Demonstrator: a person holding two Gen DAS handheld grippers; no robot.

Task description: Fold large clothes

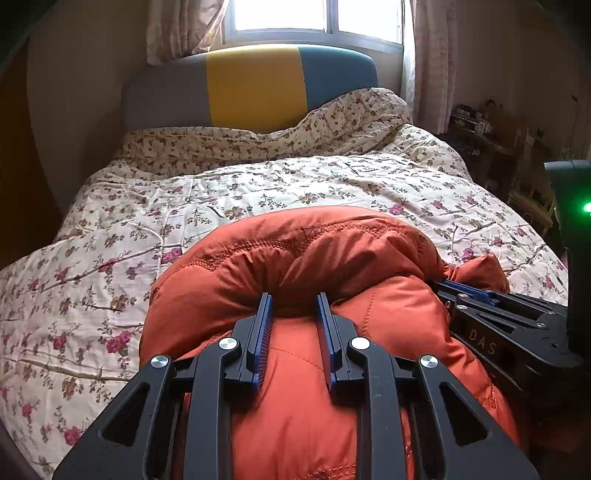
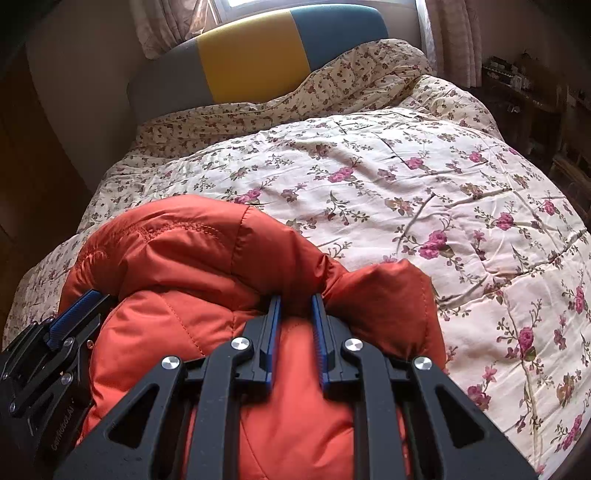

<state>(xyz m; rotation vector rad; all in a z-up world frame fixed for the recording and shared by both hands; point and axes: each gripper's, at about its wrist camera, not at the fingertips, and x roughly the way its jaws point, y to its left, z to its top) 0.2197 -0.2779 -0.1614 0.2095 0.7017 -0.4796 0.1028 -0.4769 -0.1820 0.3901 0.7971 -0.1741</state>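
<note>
The left gripper (image 1: 294,300) stood with its jaws drawn close, pinching a rolled fold of the orange padded jacket (image 1: 303,254) between blue ribbed pads (image 1: 263,332). The right gripper (image 2: 296,301) did likewise, its narrow-set jaws clamped on the same thick fold of the jacket (image 2: 192,258) further to the right. Each gripper's fingers were black, angular metal links with round silver pivot screws. In the left wrist view the right gripper (image 1: 469,291) entered from the right edge, touching the jacket; in the right wrist view the left gripper (image 2: 79,310) entered from the left edge.

The jacket was smooth, slightly glossy quilted fabric, puffed into rounded channels by stitched seams, with a line of decorative stitching along the raised roll. It lay bunched at the near end of the bed, its bulk under and between both grippers.

Beneath it spread a cream quilt (image 1: 258,184) printed with pink blossoms and brown twigs, creased and softly padded. The quilt lay uncovered to the left, right and far side of the jacket. At the far end a second, smaller-patterned coverlet (image 1: 332,122) was heaped against a rounded headboard (image 1: 255,85) of grey, yellow and blue panels. Behind stood a bright window (image 1: 314,14) with pale curtains (image 1: 432,55). Dark cluttered furniture (image 1: 491,133) bordered the bed's right edge.
</note>
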